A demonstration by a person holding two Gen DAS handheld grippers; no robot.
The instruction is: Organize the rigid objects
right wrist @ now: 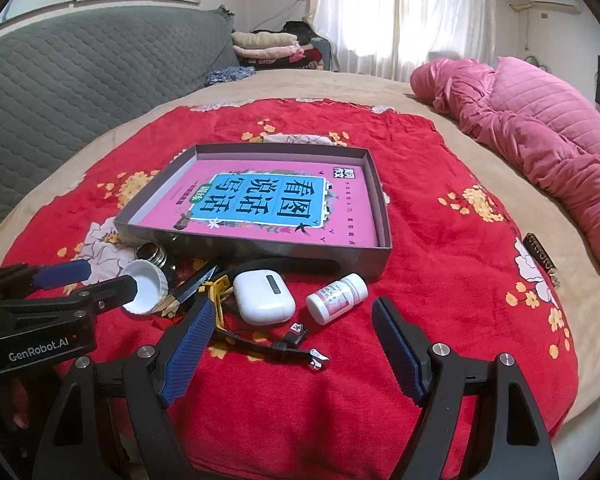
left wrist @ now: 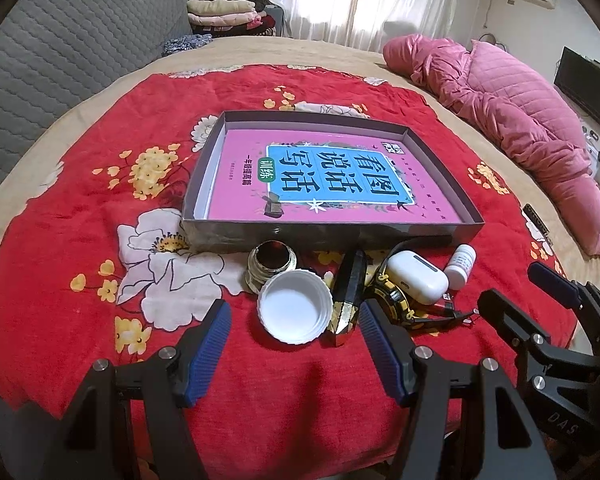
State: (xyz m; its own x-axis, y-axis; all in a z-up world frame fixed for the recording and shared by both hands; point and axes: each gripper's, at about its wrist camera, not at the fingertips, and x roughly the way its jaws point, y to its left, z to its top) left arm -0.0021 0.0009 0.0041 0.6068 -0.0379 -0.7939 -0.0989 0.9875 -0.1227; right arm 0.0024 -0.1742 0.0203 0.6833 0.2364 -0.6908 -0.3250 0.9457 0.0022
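Grippers left [left wrist: 294, 340] and right [right wrist: 292, 346] agape, empty, buckle [right wrist: 318, 360] only in right view

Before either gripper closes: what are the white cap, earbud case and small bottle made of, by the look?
White cap: matte plastic, ridged rim. Earbud case: glossy hard plastic, smooth rounded shell with a sheen. Small bottle: opaque white plastic with a paper-looking pink label, likely.

One tray [left wrist: 236, 236], one book [left wrist: 324, 176], one cap [left wrist: 294, 308], one bottle [right wrist: 336, 298], one earbud case [right wrist: 262, 296].
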